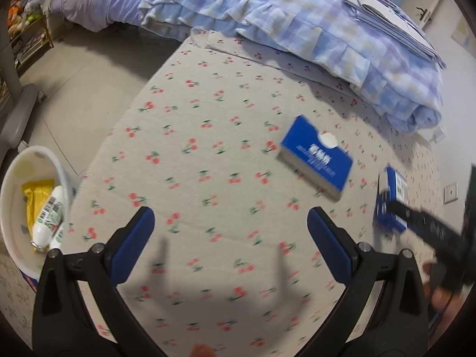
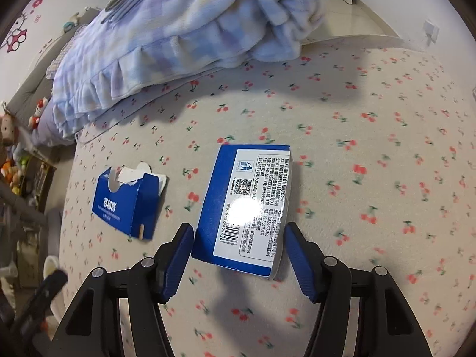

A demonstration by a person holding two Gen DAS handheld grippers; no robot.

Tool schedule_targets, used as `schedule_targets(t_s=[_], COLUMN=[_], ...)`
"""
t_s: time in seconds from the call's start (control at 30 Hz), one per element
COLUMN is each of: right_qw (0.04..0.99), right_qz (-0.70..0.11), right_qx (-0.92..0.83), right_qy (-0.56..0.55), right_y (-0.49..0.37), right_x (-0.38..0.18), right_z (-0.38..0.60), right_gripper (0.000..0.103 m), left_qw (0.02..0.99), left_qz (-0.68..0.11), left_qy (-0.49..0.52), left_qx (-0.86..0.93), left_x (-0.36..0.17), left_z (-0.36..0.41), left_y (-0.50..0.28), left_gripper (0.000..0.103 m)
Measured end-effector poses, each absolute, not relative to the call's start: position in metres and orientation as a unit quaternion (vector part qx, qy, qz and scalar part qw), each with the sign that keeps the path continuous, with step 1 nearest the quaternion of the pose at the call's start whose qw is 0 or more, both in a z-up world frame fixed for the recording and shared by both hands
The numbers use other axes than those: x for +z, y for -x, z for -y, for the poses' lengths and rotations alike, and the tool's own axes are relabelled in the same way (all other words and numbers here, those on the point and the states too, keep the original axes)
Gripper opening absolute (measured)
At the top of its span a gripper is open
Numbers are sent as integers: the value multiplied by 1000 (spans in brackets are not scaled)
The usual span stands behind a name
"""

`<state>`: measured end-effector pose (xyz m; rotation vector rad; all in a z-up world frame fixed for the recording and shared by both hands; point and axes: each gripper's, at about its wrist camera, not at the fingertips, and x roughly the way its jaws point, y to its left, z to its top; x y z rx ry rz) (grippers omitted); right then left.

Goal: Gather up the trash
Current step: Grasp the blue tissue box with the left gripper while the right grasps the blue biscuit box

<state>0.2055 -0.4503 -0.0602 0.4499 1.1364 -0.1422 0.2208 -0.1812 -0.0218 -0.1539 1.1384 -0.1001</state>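
blue box (image 2: pixel 244 208) lies between the right hand-held gripper (image 2: pixel 239 255) pads, apart, not yet clamped; next, close and carry it to the bin (image 1: pixel 17 202). left hand-held gripper (image 1: pixel 230 238) apart, empty.

left tongs (image 1: pixel 230 226) spread wide | right tongs (image 2: pixel 238 244) partly spread

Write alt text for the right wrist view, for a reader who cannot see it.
A blue box, label side up, lies on a cherry-print sheet between the right gripper's open blue fingers, which are not visibly pressing on it. A torn-open blue box sits to its left, and a rumpled blue blanket lies beyond.
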Motion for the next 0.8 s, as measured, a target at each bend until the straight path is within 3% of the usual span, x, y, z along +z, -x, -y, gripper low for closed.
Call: schedule_targets(t_s=[0.3,0.33,0.37,0.5,0.63,0.7,0.73,0.77,0.8], right_qw=[814,814,813,808,806,804,803,802,802], right_qz=[-530,-530,-531,-537,-536,-531,-531,-531,-531], right_qx=[-77,-78,-75,-68,-56,-45,-43,-44,-46], right_qy=[-225,-225,-226,-232,-244,-264,-268,-271,-270], right_y=[-174,-172,-170,-163,-161,-160,-160,-160,-161], right_x=[-48,-47,-47,-51,-50,-50,-50,-50,-49], right_z=[492,495,498,505,511,515,517,518,518], right_gripper=[63,54,34,33,33,38,43,58,70], left_qw=[823,818,815,820,817,823,827,830,832], left_qz=[-549,-553,-554,-545,-548,-543,-539,-538,-536], left_qy=[140,156,167,175,179,167,158,148,144], left_qx=[-33,-29,-28,-10,4,12,8,7,5], left_x=[-28,-32,-35,-42,-53,-54,-54,-53,-52], left_z=[232,237,241,262,271,276,280,282,283], left_y=[-255,-260,-263,-279,-291,-293,-294,-294,-293], left_gripper=[102,102,102,101,87,82,73,70,60])
